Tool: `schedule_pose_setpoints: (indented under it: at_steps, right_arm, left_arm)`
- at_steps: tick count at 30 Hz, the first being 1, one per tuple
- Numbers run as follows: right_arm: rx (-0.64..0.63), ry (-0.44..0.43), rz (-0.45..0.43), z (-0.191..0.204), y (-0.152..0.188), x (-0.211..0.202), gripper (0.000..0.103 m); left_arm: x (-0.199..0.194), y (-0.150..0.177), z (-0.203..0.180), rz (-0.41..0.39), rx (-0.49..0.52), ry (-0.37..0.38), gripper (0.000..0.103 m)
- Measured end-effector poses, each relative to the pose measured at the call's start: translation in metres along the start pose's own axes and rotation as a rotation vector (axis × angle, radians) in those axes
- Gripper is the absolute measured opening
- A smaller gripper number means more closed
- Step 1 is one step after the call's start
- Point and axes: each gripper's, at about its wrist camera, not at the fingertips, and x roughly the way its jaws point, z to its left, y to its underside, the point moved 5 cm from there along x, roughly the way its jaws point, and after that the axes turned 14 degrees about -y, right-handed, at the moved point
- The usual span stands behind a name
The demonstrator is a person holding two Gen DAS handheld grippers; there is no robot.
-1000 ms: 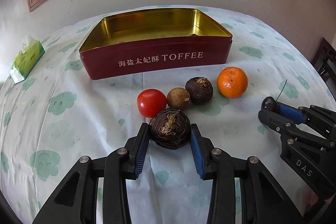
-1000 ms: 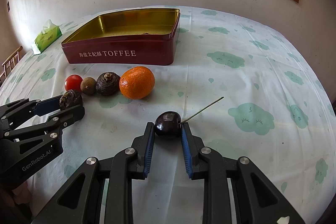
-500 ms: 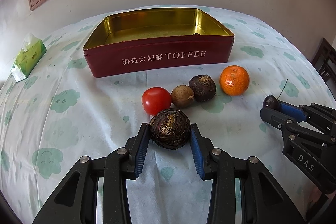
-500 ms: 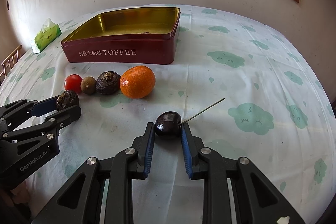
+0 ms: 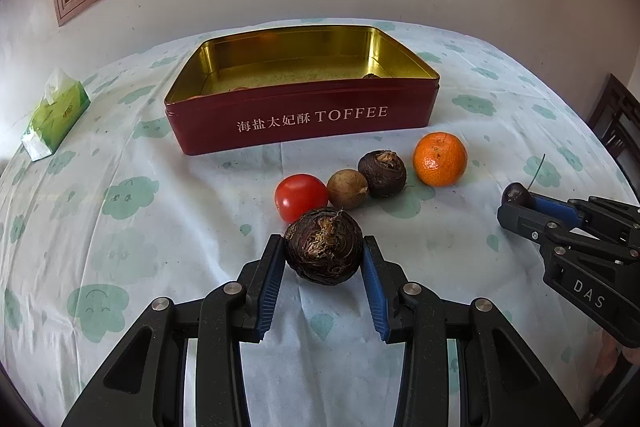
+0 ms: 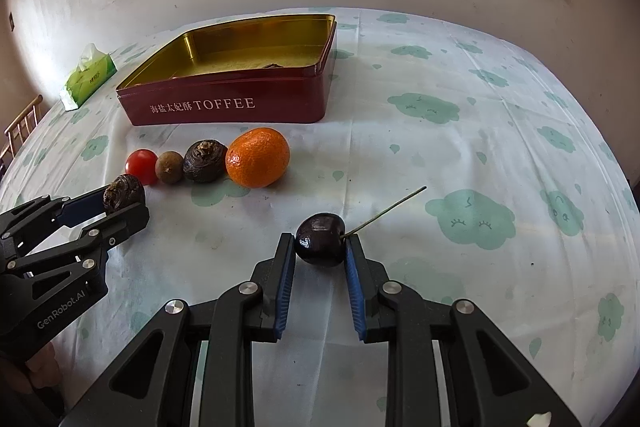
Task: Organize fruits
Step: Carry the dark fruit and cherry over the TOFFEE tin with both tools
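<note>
left hand-held gripper clamps water chestnut | right hand-held gripper clamps cherry | risk: round fruit slips, over-squeeze bruises cherry

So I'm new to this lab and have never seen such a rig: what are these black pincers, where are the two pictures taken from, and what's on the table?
There is no robot here: a person holds a two-finger tool in each hand, and a fisheye camera on each looks forward along its fingers. One picture comes from the left tool, which is shut on a dark brown water chestnut. The other comes from the right tool, shut on a dark cherry with a long stem. Each tool also shows at the side of the other's picture.

On the cloud-print tablecloth lie a tomato, a small brown fruit, a second water chestnut and an orange in a row. Behind them stands an open red toffee tin; a green tissue pack lies further left.
</note>
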Motion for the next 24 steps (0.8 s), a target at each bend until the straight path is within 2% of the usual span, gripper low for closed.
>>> schedule_pose_setpoints:
  at_steps: [14,24]
  right_arm:
    - [-0.022,-0.007,-0.064,0.005,-0.035,-0.020,0.023]
    - [-0.059,-0.024,-0.094,0.013,-0.076,-0.016,0.023]
  left_arm:
    - [-0.015,-0.023,0.024,-0.042,-0.068,0.036,0.039]
    - [-0.011,-0.064,0.060,-0.109,-0.100,-0.031,0.039]
